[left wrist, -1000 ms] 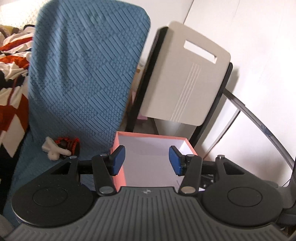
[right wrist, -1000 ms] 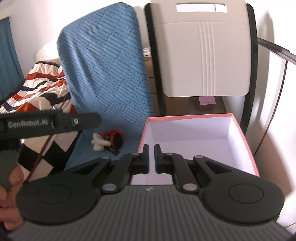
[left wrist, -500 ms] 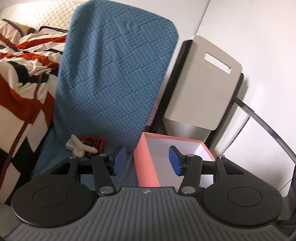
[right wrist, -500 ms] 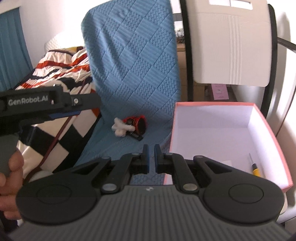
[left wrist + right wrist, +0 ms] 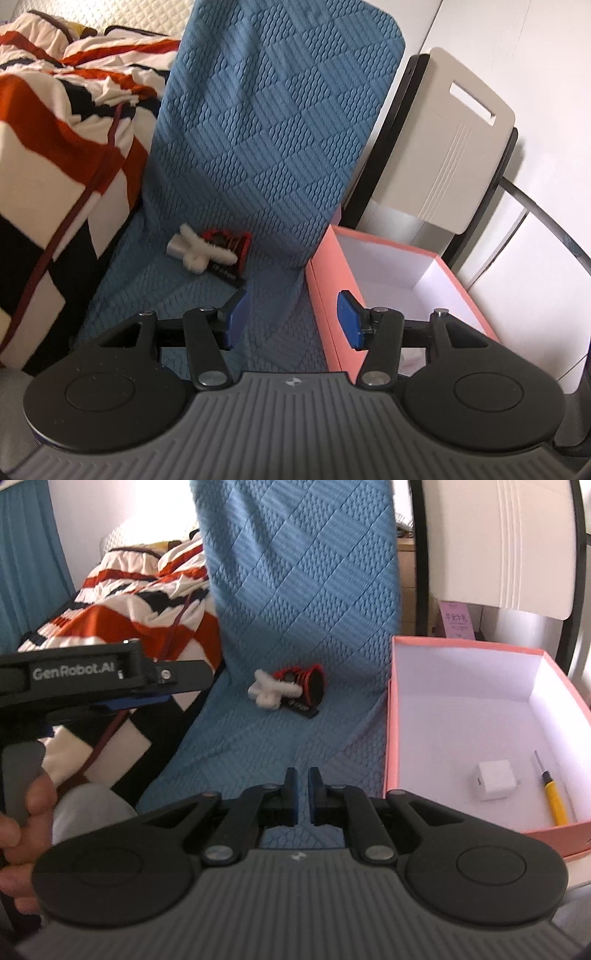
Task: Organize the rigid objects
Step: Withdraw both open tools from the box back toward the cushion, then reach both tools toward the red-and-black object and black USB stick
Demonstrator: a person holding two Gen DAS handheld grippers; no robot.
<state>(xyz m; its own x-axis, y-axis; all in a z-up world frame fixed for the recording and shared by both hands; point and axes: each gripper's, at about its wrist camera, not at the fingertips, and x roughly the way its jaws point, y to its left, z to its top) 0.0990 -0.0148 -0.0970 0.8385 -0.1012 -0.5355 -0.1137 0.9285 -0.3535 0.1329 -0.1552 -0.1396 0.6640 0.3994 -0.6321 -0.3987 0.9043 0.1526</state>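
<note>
Between the left gripper (image 5: 291, 317) pads, spread wide and holding nothing, now sits bare blue quilted cover (image 5: 266, 155) plus the near wall of the pink box (image 5: 325, 291); a second ago the box filled that gap, so the view has swung left. Right gripper (image 5: 302, 794) jaws nearly closed, narrow slit, nothing held; it has pulled back, box floor now visible. White charger cube (image 5: 493, 780) and yellow-handled tool (image 5: 554, 794) lie inside the box, right of the right jaws. Ahead of both grippers, well apart, a red-black object (image 5: 308, 685) with white fluffy piece (image 5: 266, 692) rests on the cover. Striped blanket (image 5: 55, 147) left, white chair back (image 5: 454, 147) beyond the box.
</note>
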